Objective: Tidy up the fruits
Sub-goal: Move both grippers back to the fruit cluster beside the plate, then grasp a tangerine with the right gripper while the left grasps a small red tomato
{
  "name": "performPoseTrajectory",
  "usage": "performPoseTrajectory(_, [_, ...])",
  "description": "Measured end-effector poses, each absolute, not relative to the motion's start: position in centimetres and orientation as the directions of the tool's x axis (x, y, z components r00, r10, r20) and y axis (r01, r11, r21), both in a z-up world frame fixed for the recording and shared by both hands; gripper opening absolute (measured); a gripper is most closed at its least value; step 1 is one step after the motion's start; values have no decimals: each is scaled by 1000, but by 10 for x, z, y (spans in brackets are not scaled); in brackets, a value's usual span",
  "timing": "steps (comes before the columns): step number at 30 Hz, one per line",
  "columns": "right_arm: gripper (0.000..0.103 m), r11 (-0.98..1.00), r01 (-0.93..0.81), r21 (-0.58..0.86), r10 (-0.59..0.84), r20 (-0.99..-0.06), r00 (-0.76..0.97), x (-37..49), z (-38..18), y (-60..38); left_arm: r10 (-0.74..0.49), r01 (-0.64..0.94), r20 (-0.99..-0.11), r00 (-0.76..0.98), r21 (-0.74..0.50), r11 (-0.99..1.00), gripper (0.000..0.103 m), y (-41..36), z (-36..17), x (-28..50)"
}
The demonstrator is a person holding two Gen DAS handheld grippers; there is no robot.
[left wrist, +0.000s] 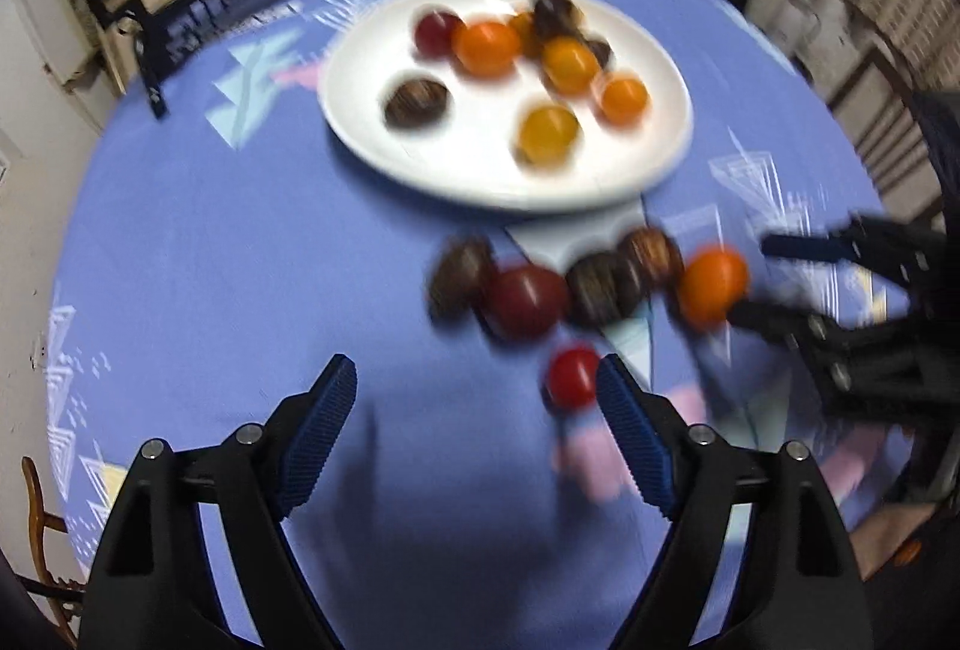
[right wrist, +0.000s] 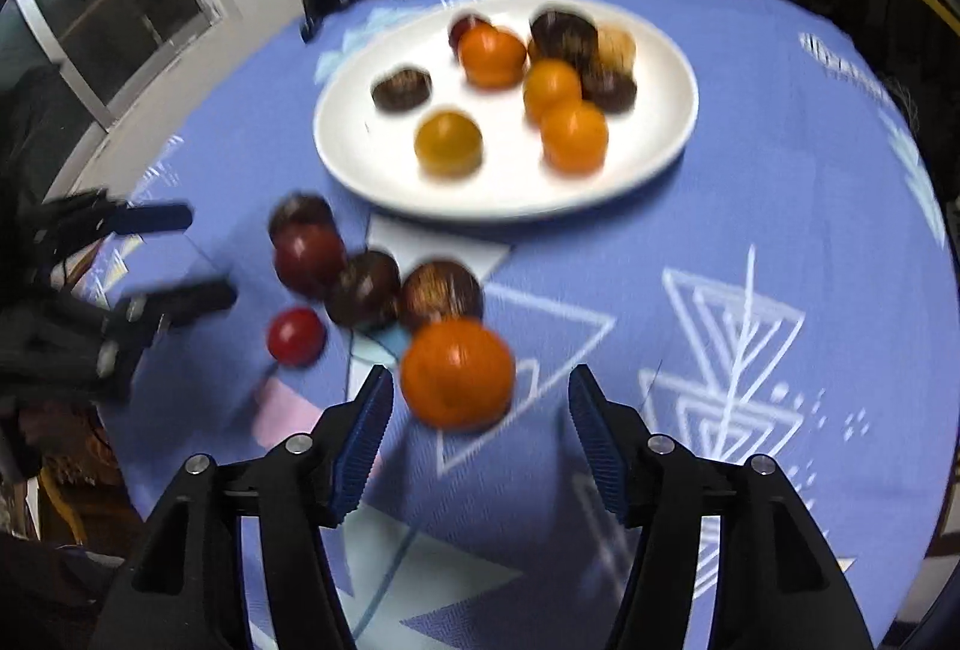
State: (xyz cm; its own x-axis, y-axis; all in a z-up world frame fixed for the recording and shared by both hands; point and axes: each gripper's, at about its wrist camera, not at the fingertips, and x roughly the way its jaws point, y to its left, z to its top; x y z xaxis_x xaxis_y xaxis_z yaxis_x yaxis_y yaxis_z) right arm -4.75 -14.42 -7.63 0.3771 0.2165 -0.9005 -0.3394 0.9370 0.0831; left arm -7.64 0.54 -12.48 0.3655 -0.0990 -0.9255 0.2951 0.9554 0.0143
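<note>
Left wrist view, blurry. Left gripper (left wrist: pixel 474 392) is spread wide, holding nothing, hovering over the blue patterned tablecloth (left wrist: pixel 240 260). A small red fruit (left wrist: pixel 573 377) sits on the cloth just beside the inner face of its right-hand finger; contact cannot be told. Beyond it lies a loose row on the cloth: a dark striped fruit (left wrist: pixel 459 278), a dark red fruit (left wrist: pixel 528 299), two more dark fruits (left wrist: pixel 624 275) bunched together, then an orange fruit (left wrist: pixel 711 284). Farther back the white plate (left wrist: pixel 456 164) carries a mix of orange, yellow, red and dark fruits. Right gripper (left wrist: pixel 750 281) enters from the right, fingers apart, tips near the orange fruit.

Right wrist view, also blurry. Right gripper (right wrist: pixel 480 398) is released, nothing pinched; the orange fruit (right wrist: pixel 457 380) lies on the cloth between its fingers, closer to the left-hand one. Behind it, the dark fruits (right wrist: pixel 402 293) cluster together, with the small red fruit (right wrist: pixel 296 336) off to their left. The plate (right wrist: pixel 360 152) with its fruits sits behind, toward the far side of the table. Left gripper (right wrist: pixel 204 257) shows at the left edge, fingers apart, near the cluster.
</note>
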Motion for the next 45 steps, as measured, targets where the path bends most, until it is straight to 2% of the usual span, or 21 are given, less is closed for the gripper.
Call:
performPoseTrajectory(7, [62, 930, -356, 87, 221, -907, 358, -46, -93, -133, -103, 290, -941, 324, -5, 957, 80, -8, -150, -83])
performPoseTrajectory(9, [44, 921, -376, 106, 241, -911, 334, -46, -95, -129, -104, 281, -941, 322, -10, 960, 80, -10, -152, -80])
performPoseTrajectory(14, [43, 911, -399, 103, 244, -915, 321, -55, -91, -131, -104, 250, -942, 318, -23, 968, 79, -10, -158, -70])
performPoseTrajectory(17, [43, 920, -378, 109, 242, -915, 324, -60, -87, -142, -115, 251, -944, 310, -36, 967, 70, -12, -159, -66])
performPoseTrajectory(19, [43, 925, -362, 115, 241, -915, 324, -61, -85, -148, -122, 254, -949, 292, -46, 966, 60, -14, -162, -63])
performPoseTrajectory(20, [43, 927, -357, 115, 239, -915, 324, -61, -85, -150, -126, 254, -952, 279, -54, 966, 51, -14, -165, -62])
performPoseTrajectory(22, [43, 930, -349, 116, 236, -916, 324, -62, -86, -152, -127, 251, -951, 283, -55, 966, 46, -14, -165, -63])
performPoseTrajectory(23, [43, 930, -346, 120, 239, -916, 322, -61, -86, -152, -147, 258, -949, 279, -73, 963, 31, -14, -163, -64])
performPoseTrajectory(24, [43, 930, -346, 125, 242, -916, 320, -61, -86, -152, -166, 264, -948, 271, -93, 960, 27, -14, -163, -64])
performPoseTrajectory(45, [43, 916, -376, 140, 262, -919, 295, -74, -82, -138, -121, 289, -935, 333, -21, 957, 27, -15, -130, -74])
